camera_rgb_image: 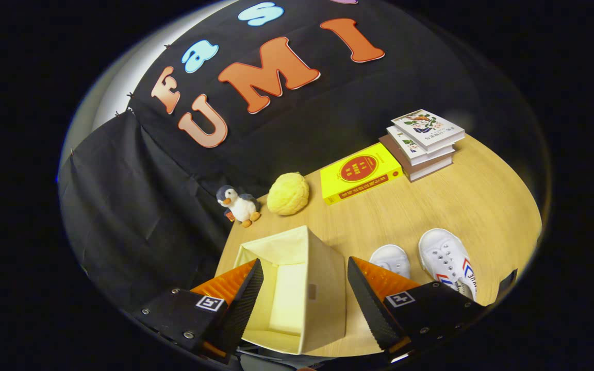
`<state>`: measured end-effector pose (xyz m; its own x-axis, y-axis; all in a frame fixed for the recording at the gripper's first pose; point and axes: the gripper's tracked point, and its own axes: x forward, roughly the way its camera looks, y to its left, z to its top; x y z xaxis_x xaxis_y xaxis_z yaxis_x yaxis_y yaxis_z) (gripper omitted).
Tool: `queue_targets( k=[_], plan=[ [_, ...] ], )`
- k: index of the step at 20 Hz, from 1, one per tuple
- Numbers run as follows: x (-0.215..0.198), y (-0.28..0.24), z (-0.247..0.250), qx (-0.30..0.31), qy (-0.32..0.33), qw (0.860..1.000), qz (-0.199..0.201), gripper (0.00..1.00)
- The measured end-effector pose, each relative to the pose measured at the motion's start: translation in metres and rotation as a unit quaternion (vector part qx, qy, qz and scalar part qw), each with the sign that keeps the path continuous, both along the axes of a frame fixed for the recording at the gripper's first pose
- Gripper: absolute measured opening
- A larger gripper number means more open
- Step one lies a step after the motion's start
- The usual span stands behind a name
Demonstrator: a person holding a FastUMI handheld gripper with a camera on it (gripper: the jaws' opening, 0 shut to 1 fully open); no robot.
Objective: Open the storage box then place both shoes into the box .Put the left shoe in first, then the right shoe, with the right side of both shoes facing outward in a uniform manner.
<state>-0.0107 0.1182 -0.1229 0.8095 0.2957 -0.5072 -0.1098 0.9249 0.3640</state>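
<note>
Gripper (304,301) fingers stand spread wide and hold nothing, poised above the storage box (297,288), which sits between and just below them at the near edge of the desk (462,206). That wide spread suits a moment between grasps: nothing is pinched, and the tool looks down into the box mouth.

Cream-coloured and seemingly made of fabric, the box has soft, straight walls, a square mouth and a pale lining. Its top is open, and I see no lid across it, so the opening step looks done. Its inside is bare, so neither shoe has gone in yet.

Both shoes wait on the desk to the right of the box. One shoe (449,265) lies further right: white canvas with a rounded rubber toe cap, metal eyelets and red and blue stripes on its side. A second shoe (392,259) lies just beside it, nearer the box, with its rounded white toe showing past the right finger; the rest is hidden. Which is the left shoe I cannot tell from this angle.

Side by side and close to the box, they seem laid out for a short carry. My guess is that the next move is a swing right to pick up the left shoe.

Farther back stand a small plush penguin (238,204), a knobbly yellow ball (288,194), a yellow book (360,172) lying flat, and a stack of books (423,144). The desk itself is smooth pale wood grain.
</note>
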Motion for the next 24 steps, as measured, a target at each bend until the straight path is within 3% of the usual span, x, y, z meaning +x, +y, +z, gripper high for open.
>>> queue_targets(
  k=[8, 13, 16, 24],
  plan=[
    [-0.004, -0.060, -0.063, -0.056, 0.086, 0.995, -0.016, 0.97],
    [-0.015, -0.075, -0.109, -0.083, 0.145, 0.986, 0.003, 0.78],
    [-0.019, -0.083, -0.135, -0.100, 0.177, 0.979, 0.011, 0.71],
    [-0.013, -0.090, -0.178, -0.127, 0.218, 0.968, 0.017, 0.48]
  ],
)
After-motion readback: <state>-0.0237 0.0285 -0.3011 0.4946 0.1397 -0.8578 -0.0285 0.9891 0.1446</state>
